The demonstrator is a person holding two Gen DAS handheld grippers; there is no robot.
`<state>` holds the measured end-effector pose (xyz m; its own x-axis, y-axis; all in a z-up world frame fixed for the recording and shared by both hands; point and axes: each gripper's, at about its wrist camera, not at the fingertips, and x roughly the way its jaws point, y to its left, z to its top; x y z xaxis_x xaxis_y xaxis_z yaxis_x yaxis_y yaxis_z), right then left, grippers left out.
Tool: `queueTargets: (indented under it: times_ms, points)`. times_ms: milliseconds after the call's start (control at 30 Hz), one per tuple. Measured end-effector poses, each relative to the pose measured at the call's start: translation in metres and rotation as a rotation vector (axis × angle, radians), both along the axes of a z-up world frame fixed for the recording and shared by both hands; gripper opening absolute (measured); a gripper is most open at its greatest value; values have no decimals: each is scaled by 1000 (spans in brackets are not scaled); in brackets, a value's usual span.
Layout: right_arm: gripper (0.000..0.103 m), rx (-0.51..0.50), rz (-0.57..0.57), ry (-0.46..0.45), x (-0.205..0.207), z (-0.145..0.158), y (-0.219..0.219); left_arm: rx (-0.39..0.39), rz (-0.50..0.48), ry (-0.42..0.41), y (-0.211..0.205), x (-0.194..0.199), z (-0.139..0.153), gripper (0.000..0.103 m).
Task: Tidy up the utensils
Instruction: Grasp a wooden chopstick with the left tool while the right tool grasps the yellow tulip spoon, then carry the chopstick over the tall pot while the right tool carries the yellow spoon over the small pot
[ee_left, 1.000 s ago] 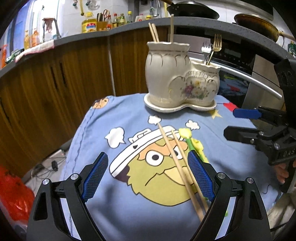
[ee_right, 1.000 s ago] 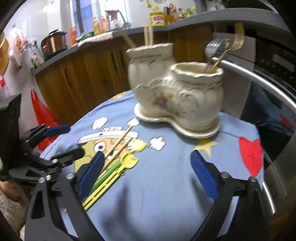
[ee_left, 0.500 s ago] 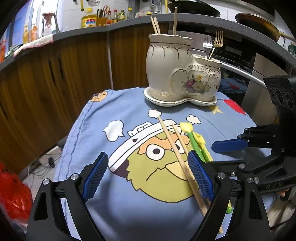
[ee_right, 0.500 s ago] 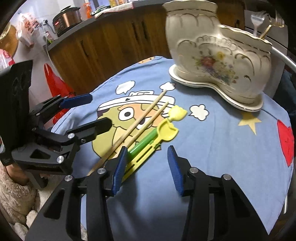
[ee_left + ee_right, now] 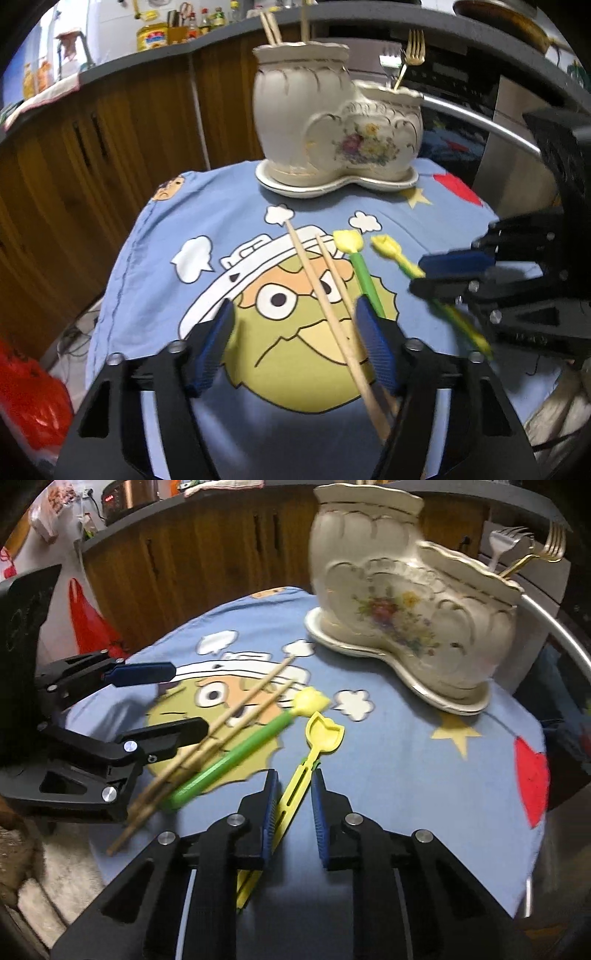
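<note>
Two wooden chopsticks (image 5: 321, 291) (image 5: 240, 712) lie on the blue cartoon cloth (image 5: 236, 206). My left gripper (image 5: 295, 339) (image 5: 188, 698) is closing with them between its jaws, near the right pad, and not pinched. A green-handled utensil (image 5: 364, 273) (image 5: 236, 760) lies beside them. The yellow spoon (image 5: 391, 251) (image 5: 325, 734) has its slotted handle between the closing jaws of my right gripper (image 5: 293, 794) (image 5: 428, 275); a gap shows at the right pad. The cream ceramic holder (image 5: 303, 110) (image 5: 406, 609) stands at the back with chopsticks (image 5: 271, 26) and forks (image 5: 410, 48) in it.
Wooden cabinets (image 5: 110, 129) under a dark counter stand close behind the table. An oven with a steel handle (image 5: 480, 122) is at the back right. A red bag (image 5: 26, 398) lies on the floor to the left. The cloth's edge drops off at left and front.
Both grippers came down to the table and their jaws narrowed. The right one went over the yellow spoon, which swung away from the green utensil. The left stayed over the chopsticks.
</note>
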<state>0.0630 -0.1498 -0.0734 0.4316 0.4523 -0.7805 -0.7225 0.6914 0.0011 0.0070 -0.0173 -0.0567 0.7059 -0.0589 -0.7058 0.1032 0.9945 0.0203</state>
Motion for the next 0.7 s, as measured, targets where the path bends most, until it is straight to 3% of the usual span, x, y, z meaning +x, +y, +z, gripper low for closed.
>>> queueTargets:
  times_ms: [100,367,467,533,700]
  points:
    - [18,-15,-13,-16,2,0,-3,-3,-9,47,-4,5,-4,42]
    - [18,0,-30,-13,9,-1,0,83,-32,87,-20,17,-7,29]
    - [16,6,-17,-10,9,-2,1,87,-58,90,-25,22,-7,11]
    - [10,10,-10,-4,7,-1,1,109,-64,89,-28,22,-7,10]
    - [10,69,-28,-13,8,11,-13,99,-46,75,-18,20,-6,7]
